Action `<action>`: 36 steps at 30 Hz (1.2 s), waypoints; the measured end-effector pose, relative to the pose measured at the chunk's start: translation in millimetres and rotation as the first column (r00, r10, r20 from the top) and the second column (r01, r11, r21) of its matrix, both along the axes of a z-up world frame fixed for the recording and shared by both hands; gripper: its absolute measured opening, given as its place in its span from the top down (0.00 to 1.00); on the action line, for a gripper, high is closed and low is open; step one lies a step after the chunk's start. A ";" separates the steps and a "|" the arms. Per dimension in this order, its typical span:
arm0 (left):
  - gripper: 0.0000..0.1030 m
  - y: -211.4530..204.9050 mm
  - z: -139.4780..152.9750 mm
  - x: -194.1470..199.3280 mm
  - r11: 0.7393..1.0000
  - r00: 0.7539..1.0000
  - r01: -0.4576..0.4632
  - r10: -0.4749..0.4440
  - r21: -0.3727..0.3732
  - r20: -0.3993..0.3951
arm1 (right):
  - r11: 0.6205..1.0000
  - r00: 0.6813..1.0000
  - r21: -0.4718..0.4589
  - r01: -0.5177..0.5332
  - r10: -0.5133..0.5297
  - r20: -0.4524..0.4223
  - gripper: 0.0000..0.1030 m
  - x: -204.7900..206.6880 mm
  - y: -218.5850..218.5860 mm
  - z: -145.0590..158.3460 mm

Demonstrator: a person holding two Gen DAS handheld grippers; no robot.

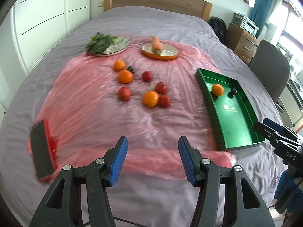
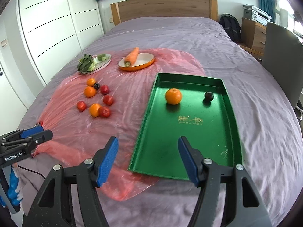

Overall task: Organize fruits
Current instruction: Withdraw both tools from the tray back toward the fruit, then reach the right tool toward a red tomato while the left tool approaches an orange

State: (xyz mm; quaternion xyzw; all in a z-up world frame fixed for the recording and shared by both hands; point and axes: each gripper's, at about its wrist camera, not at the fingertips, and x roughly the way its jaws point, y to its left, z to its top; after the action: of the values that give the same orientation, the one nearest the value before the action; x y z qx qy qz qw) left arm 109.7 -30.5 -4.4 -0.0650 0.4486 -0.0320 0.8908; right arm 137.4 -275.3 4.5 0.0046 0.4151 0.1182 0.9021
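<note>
A green tray point(image 2: 191, 168) lies on the bed's right side and holds an orange point(image 2: 173, 96) and a dark plum point(image 2: 208, 95); the tray also shows in the left wrist view point(image 1: 238, 132). On the pink plastic sheet point(image 1: 90, 98) lie three oranges point(image 1: 150, 98), several red fruits point(image 1: 124, 93) and a dark plum point(image 1: 130, 68). My left gripper point(image 1: 153, 158) is open and empty, above the sheet's near edge. My right gripper point(image 2: 147, 156) is open and empty, over the tray's near left corner.
A plate of leafy greens point(image 1: 108, 44) and an orange dish with a carrot point(image 1: 160, 50) sit at the sheet's far edge. A phone in a red case point(image 1: 42, 148) lies at the near left. A grey chair point(image 1: 269, 70) and wooden drawers stand right of the bed.
</note>
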 end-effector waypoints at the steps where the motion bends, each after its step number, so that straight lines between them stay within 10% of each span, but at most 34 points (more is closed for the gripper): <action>1: 0.52 4.3 0.5 -3.3 1.000 1.000 -0.007 0.007 0.002 0.002 | 1.000 1.000 0.001 -0.005 0.005 0.000 0.00 -3.7 3.4 0.2; 22: 0.52 81.8 6.2 -47.7 0.995 0.994 -0.105 0.105 -0.006 0.042 | 0.992 0.992 0.022 -0.124 0.124 -0.015 0.00 -47.6 78.5 4.5; 36: 0.52 91.4 -17.0 -15.7 0.994 0.994 -0.108 0.108 -0.009 -0.010 | 0.958 0.957 -0.030 -0.286 0.283 -0.069 0.00 4.6 116.1 -14.7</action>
State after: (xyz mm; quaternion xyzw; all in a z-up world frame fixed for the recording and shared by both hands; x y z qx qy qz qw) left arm 94.1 60.9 -21.4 -0.0935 0.4483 0.0145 0.8888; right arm 142.0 -159.2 -10.2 -0.0692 0.4421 0.2384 0.8619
